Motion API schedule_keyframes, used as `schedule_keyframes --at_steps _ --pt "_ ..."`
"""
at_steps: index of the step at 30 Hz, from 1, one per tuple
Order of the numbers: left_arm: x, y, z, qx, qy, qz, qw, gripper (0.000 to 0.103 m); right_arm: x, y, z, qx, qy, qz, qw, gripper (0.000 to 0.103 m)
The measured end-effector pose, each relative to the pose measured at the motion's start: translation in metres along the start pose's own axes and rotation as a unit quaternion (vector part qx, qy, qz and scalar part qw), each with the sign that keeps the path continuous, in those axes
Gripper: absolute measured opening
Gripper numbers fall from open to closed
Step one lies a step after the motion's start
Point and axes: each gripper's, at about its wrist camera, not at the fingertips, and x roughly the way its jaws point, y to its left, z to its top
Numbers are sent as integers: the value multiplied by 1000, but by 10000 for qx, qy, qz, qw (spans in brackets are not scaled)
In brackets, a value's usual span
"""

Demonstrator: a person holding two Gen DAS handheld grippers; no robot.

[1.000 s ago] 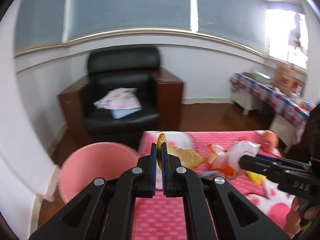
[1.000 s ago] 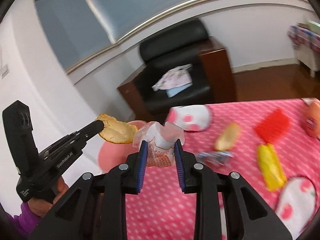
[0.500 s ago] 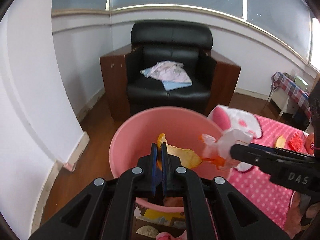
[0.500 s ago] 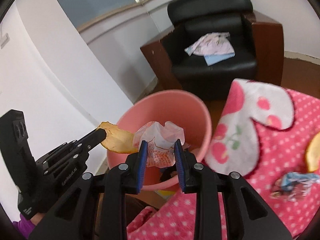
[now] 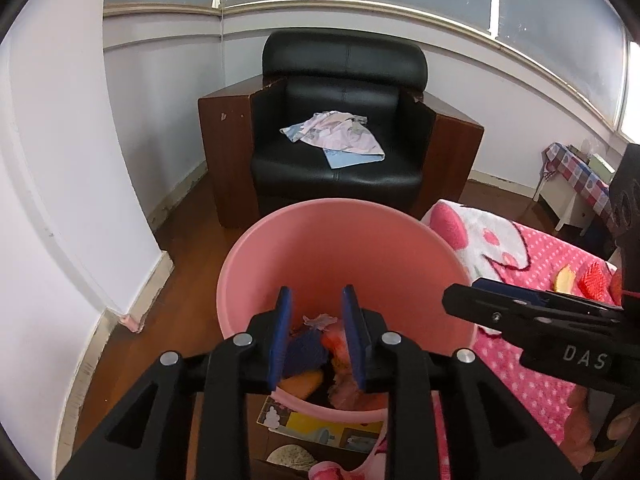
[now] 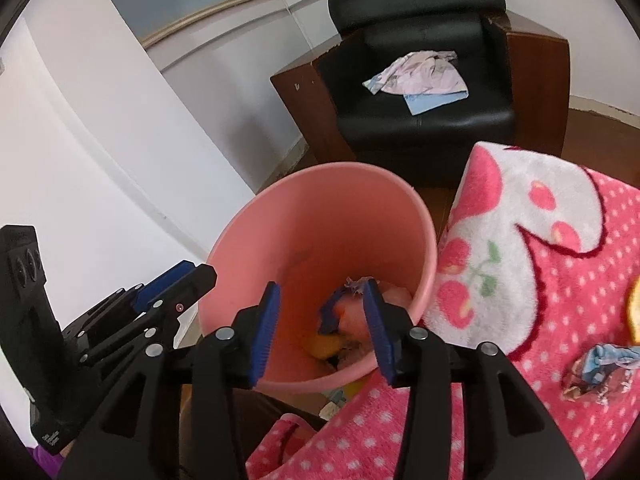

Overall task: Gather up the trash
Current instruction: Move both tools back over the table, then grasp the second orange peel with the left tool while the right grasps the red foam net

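Observation:
The pink bucket stands on the floor left of the table's pink dotted cloth. My left gripper hangs over its mouth, jaws opening with nothing between them. Through the gap I see dropped trash at the bottom. My right gripper is over the same bucket, jaws also opening and empty, above the trash pile. Each gripper shows in the other's view: the right gripper and the left gripper. A crumpled wrapper and a peel lie on the cloth.
A black armchair with a cloth on its seat stands behind the bucket. A printed box sits under the bucket's near side. White walls close the left. A peel and a red item lie on the table.
Both grippers swung left from over the table to over the bucket. The left jaws let go of the peel and the right jaws let go of the plastic wrapper; both stand apart now.

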Motion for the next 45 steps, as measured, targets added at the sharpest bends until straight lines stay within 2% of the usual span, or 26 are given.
schedule_keyframes --at_steps 6,10,13,18,24,28,33,39,45 --pt "-19 -24 5 157 -158 -229 9995 25 -41 -9 -12 -34 -311 -225 9993 44" --pt "-32 -53 6 368 -231 -538 9976 25 -73 -23 -27 -33 -501 -547 9972 44" --pt "-41 -82 5 597 -258 -789 9948 33 -102 -39 -43 44 -665 -776 9948 44" --pt "-50 -136 -1 1014 -267 -1164 9877 39 -157 -84 -76 373 -953 -1283 9864 44" --pt "-47 -203 -11 1512 -53 -1596 9755 40 -212 -145 -111 989 -1236 -1759 9716 44" --pt "-29 -244 -6 1690 215 -1859 9677 40 -233 -178 -126 1356 -1367 -1850 9637 44" --pt "3 -281 2 1838 421 -1896 9636 40 -240 -206 -131 1574 -1465 -1834 9593 44" --pt "66 -315 1 1919 798 -1682 9636 40 -234 -229 -132 1790 -1383 -1821 9569 44" --pt "109 -326 -10 1823 1202 -1457 9649 40 -224 -247 -114 1891 -1374 -1777 9559 44"
